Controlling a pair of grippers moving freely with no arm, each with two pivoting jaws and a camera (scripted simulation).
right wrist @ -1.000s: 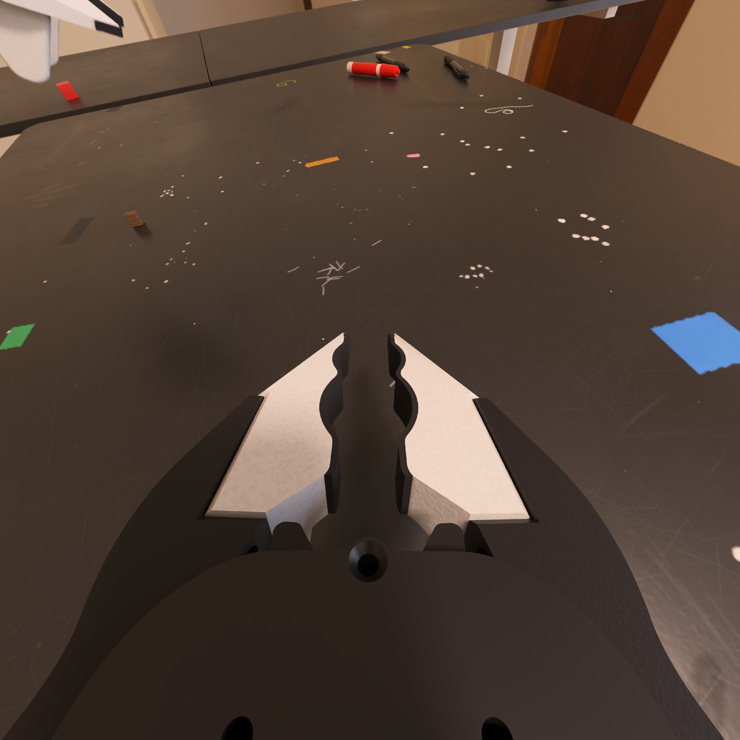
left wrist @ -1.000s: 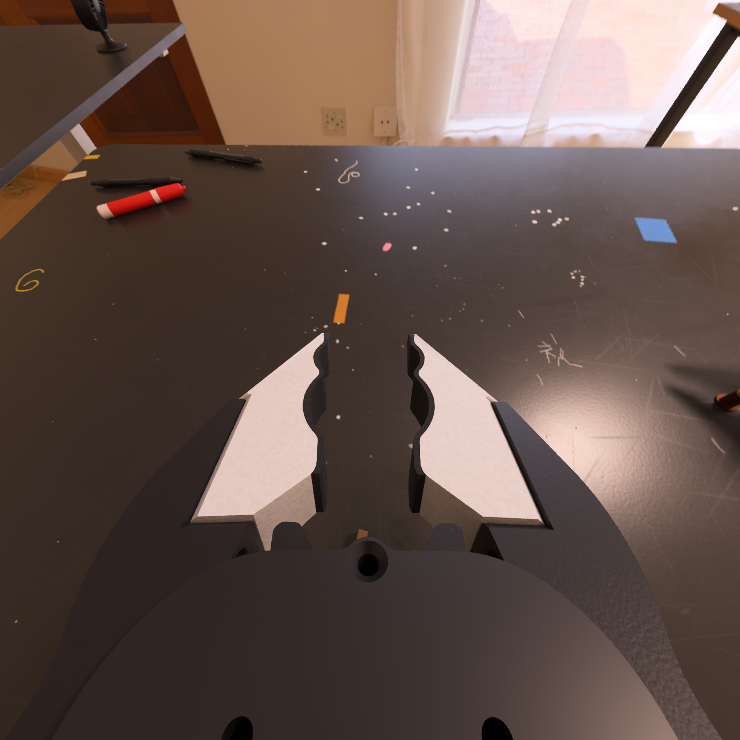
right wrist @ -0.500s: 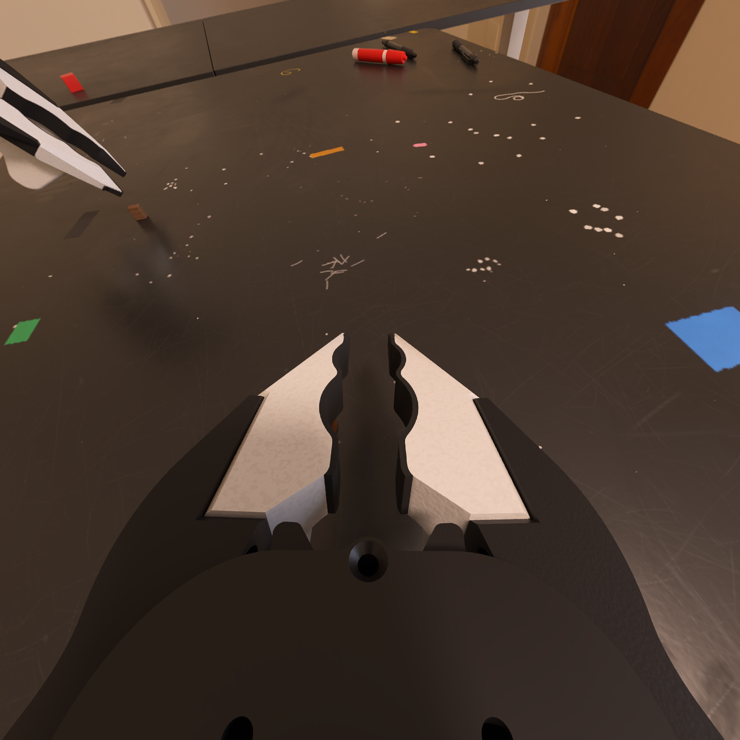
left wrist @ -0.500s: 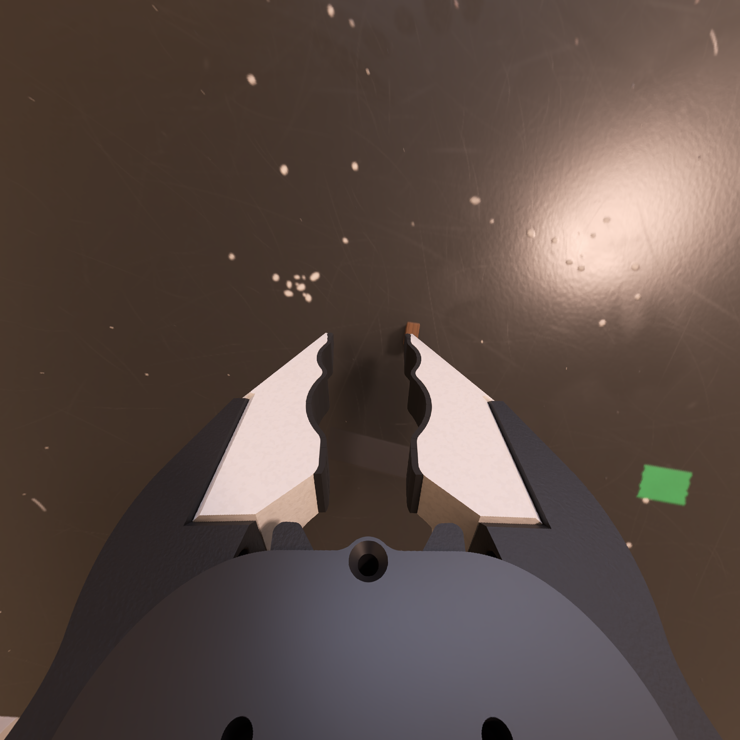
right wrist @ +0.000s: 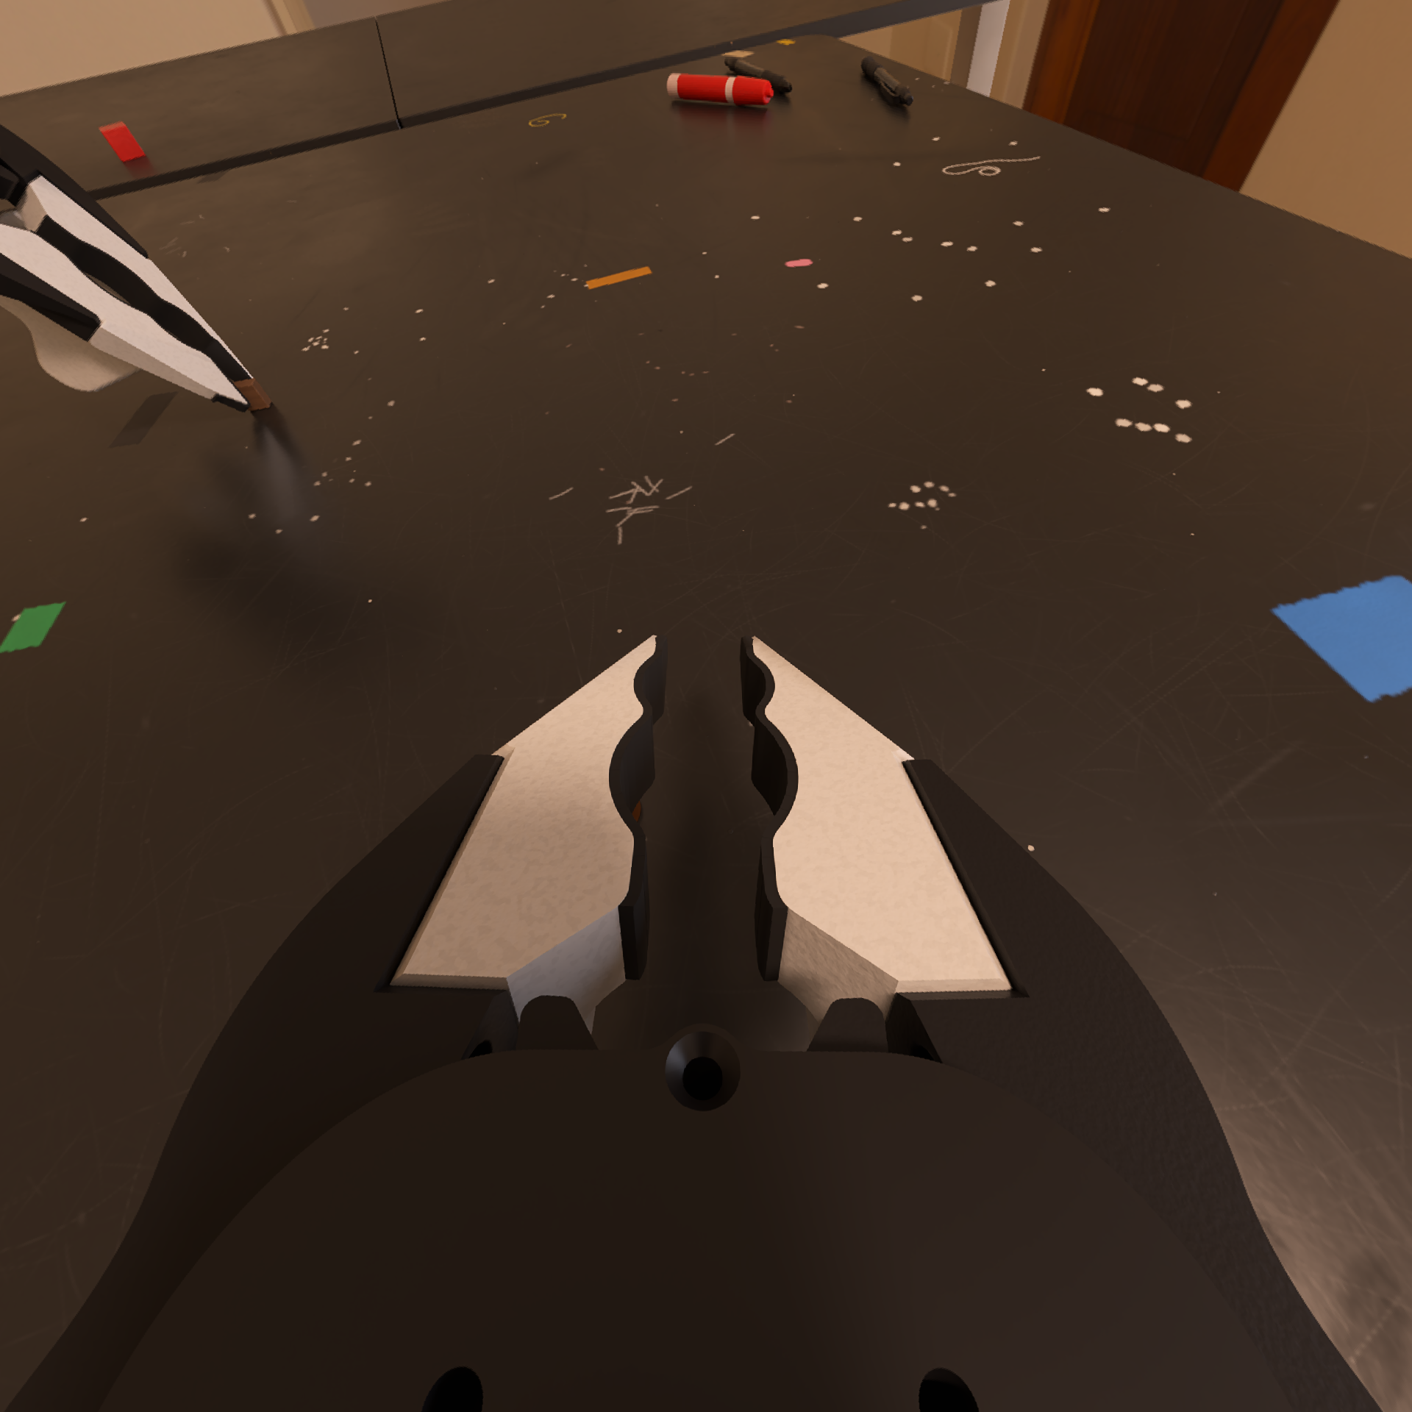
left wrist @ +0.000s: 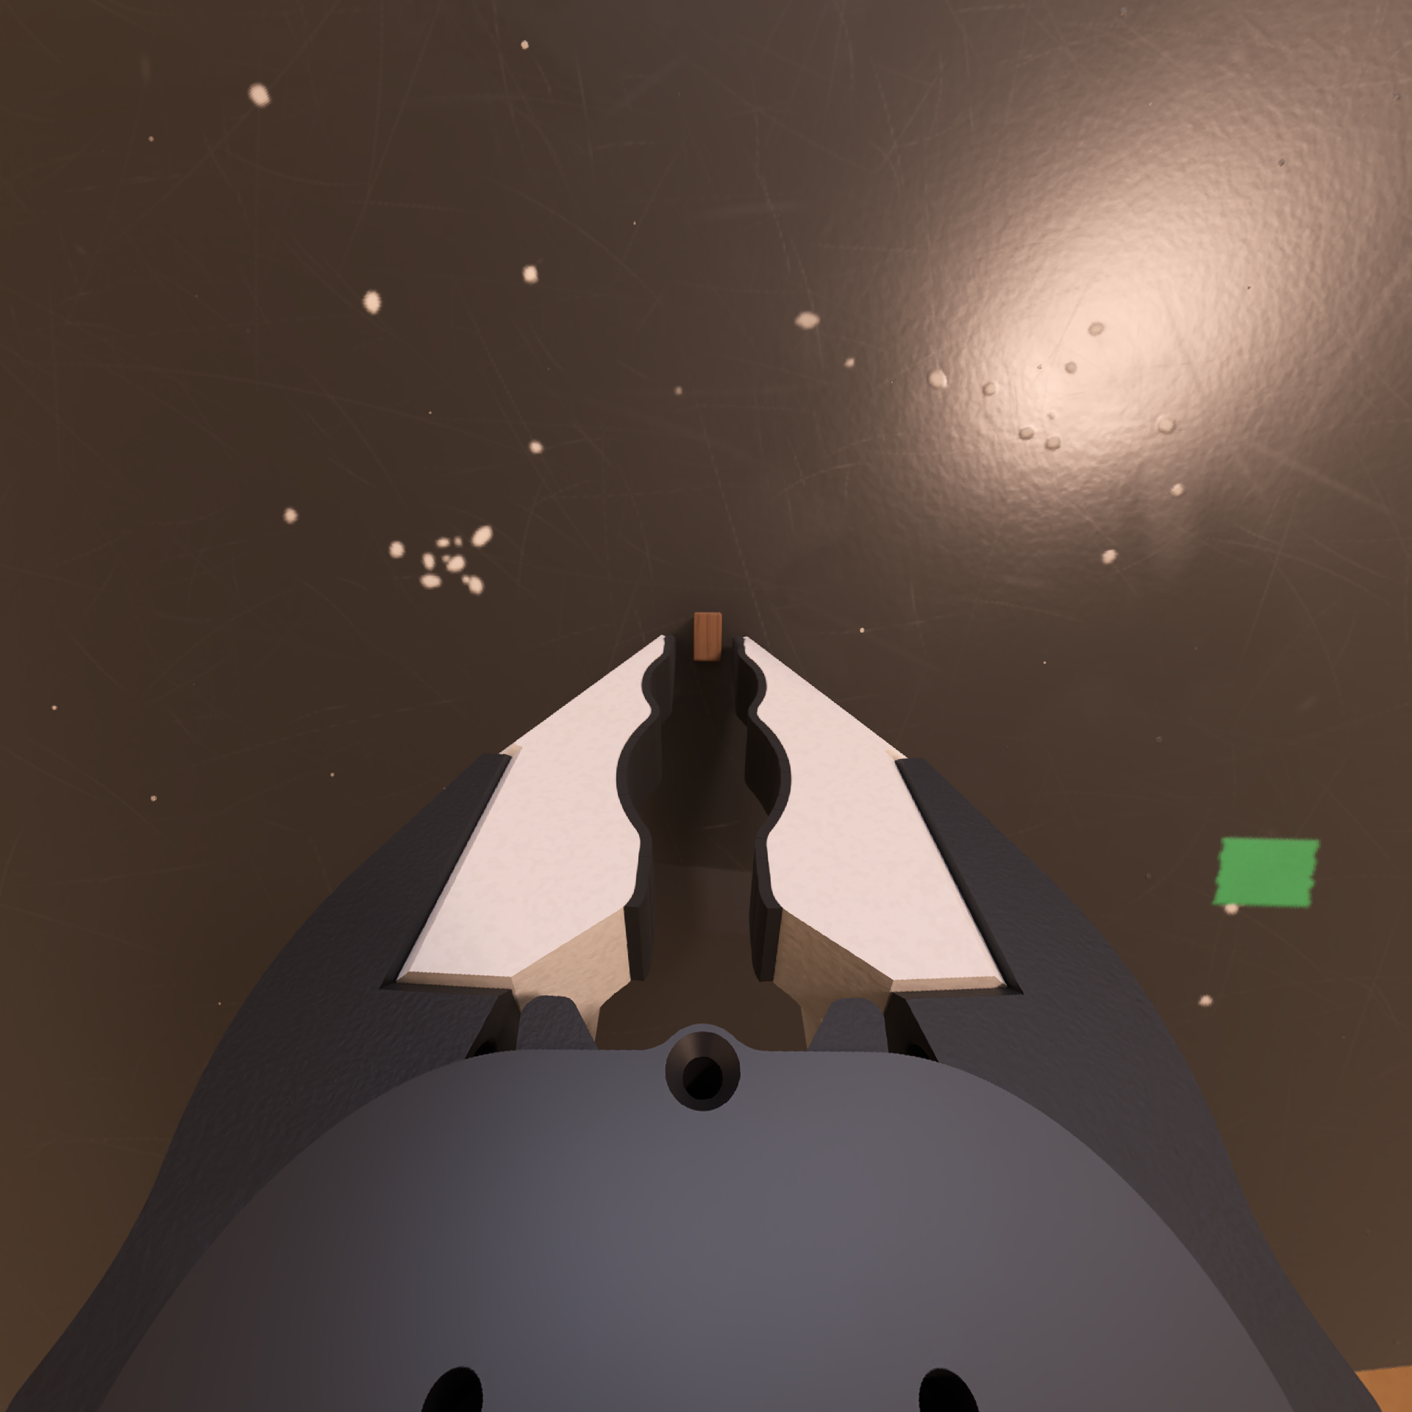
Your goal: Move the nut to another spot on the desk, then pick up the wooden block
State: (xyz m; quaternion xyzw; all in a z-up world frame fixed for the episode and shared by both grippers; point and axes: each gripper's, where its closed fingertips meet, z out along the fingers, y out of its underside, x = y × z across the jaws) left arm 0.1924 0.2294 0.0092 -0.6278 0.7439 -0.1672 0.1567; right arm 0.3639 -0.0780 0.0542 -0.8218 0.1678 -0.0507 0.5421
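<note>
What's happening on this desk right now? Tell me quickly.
The left gripper points steeply down at the dark desk, with the small wooden block at its fingertips. Its jaws stand slightly apart and whether they touch the block cannot be told. The right gripper hovers open and empty nearer the desk's middle. No nut is clearly visible. A red marker lies at the far edge.

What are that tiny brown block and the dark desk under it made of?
The block looks like bare, matte wood: warm brown with fine grain lines on its face. The desk seems a hard, dark, semi-glossy board, perhaps laminate; it mirrors a soft light patch and shows fine scratches and pale specks.
</note>
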